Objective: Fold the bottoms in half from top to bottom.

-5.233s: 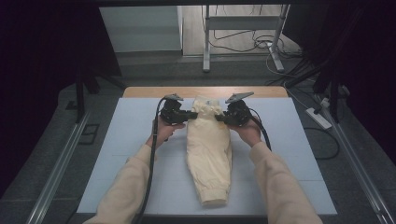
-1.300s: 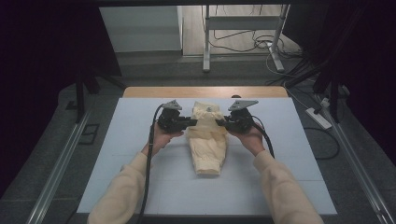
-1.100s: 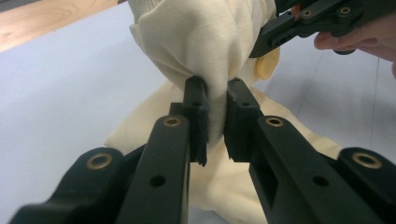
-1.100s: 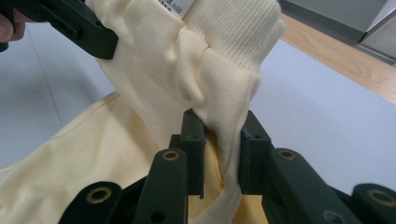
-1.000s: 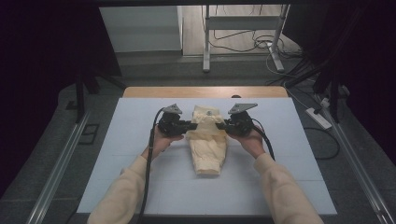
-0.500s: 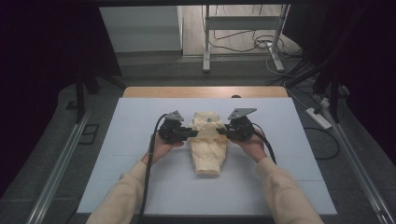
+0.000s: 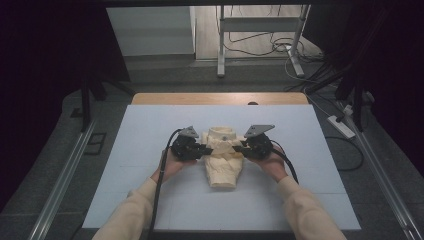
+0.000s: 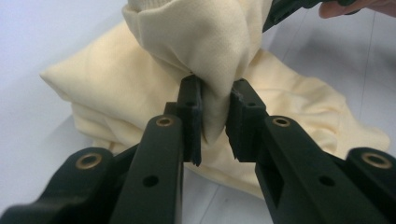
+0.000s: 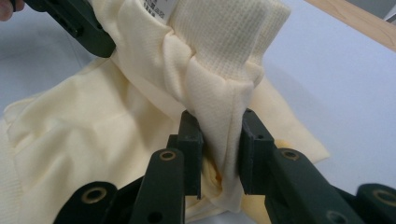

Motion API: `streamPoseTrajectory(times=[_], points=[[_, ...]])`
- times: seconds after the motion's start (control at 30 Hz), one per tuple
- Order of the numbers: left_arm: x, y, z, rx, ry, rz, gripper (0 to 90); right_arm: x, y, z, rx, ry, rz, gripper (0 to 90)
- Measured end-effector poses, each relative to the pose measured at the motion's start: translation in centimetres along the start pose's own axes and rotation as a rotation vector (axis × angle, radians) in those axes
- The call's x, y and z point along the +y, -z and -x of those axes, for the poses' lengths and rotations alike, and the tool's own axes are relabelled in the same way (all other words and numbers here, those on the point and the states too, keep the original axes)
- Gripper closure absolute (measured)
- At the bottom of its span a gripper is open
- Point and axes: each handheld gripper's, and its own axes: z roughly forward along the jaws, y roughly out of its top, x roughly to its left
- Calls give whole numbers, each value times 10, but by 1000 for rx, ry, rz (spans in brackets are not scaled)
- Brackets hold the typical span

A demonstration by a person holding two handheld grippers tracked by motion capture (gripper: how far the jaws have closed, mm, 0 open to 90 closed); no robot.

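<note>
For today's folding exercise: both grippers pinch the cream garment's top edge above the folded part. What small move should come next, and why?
Probably lower both grips a little further and lay the held edge down. The left gripper and right gripper each pinch the cream garment, whose top stands raised above the table.

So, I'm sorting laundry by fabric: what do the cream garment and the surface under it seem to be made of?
Cream garment: soft matte knit, probably cotton; the folded band shows a waffle-like texture, and it drapes in folds. Table cover: pale blue, smooth matte sheet, maybe foam board or laminate; faint panel seams show.
</note>
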Motion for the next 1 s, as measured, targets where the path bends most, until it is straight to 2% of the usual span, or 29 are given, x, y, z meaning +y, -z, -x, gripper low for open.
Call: streamPoseTrajectory(times=[0.17,0.57,0.63,0.8,0.87,1.0], points=[[-4,-2,3,-4,-5,-9,738,-4,1,-5,2,8,0,721],[-8,-3,7,-7,-3,-12,682,-11,5,-11,30,-22,17,658],[-8,-2,8,-9,-5,-13,641,-11,6,-12,32,-33,21,634],[-8,9,18,-3,-14,9,391,-10,16,-17,50,-77,42,490],[-10,17,24,-4,-26,29,356,-11,23,-21,56,-82,50,448],[-14,34,30,-1,-32,57,340,-16,40,-30,66,-83,61,395]])
